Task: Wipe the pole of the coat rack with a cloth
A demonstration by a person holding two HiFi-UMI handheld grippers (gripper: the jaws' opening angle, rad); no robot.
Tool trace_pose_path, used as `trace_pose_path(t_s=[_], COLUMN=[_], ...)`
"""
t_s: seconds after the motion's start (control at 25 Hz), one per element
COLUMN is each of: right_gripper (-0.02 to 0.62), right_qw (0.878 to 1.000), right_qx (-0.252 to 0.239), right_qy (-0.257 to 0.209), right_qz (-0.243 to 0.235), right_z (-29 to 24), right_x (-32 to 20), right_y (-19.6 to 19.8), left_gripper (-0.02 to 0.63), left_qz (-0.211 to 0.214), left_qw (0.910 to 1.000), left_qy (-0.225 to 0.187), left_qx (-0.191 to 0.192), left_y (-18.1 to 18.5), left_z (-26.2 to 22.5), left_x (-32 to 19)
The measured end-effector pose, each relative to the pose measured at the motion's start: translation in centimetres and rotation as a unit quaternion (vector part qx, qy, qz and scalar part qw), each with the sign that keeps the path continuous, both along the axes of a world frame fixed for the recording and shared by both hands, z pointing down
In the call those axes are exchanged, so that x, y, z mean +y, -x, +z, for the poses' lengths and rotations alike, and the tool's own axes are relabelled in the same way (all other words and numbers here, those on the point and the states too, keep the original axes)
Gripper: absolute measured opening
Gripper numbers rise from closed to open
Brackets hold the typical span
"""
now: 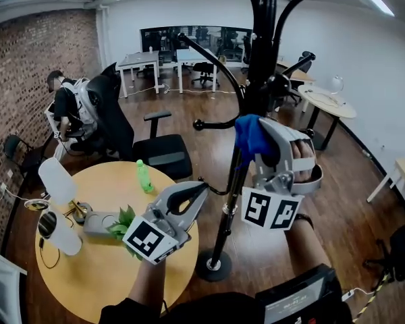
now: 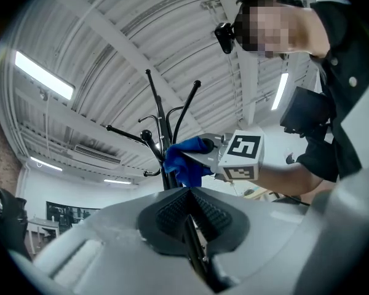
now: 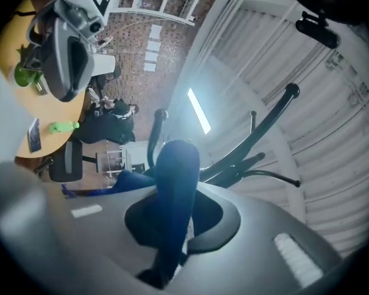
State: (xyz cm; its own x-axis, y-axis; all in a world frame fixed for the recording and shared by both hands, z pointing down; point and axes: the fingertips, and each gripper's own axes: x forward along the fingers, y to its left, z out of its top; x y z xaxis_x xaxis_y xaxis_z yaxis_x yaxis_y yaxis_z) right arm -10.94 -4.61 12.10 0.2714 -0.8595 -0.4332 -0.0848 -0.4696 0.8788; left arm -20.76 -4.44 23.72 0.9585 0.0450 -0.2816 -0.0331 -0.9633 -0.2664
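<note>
The black coat rack pole (image 1: 260, 52) rises in the middle of the head view from a round base (image 1: 212, 266), with curved hooks branching off it. My right gripper (image 1: 258, 128) is shut on a blue cloth (image 1: 251, 138) and holds it against the pole at about mid height. In the right gripper view the cloth (image 3: 174, 189) fills the jaws, with the rack's hooks (image 3: 265, 123) behind. My left gripper (image 1: 200, 189) hangs lower and to the left of the pole, shut with nothing in it. The left gripper view looks up at the pole (image 2: 162, 123) and the cloth (image 2: 184, 158).
A round wooden table (image 1: 101, 279) at lower left carries a green bottle (image 1: 144, 176), a plant and white items. A black office chair (image 1: 160, 151) stands behind it. A person (image 1: 69, 106) sits by the brick wall. Another round table (image 1: 329, 100) stands at the right.
</note>
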Motion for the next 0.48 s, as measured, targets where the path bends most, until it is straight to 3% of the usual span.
trace_pose_path(t_s=[0.16,0.48], right_gripper=[0.02,0.02], right_qw=[0.998,0.986], right_qx=[0.03,0.064], right_qy=[-0.054,-0.135], right_qz=[0.005,-0.074], right_z=[-4.6,-10.5], right_x=[1.8,8.5], right_y=[1.1,7.9], left_gripper=[0.003,0.003], left_qz=[0.004,0.021], left_qw=[0.9999,0.9995], left_qy=[-0.015,-0.021], left_qx=[0.0,0.006], left_y=[0.6,0.3], left_z=[-0.5,-1.3], left_x=[0.1,1.3])
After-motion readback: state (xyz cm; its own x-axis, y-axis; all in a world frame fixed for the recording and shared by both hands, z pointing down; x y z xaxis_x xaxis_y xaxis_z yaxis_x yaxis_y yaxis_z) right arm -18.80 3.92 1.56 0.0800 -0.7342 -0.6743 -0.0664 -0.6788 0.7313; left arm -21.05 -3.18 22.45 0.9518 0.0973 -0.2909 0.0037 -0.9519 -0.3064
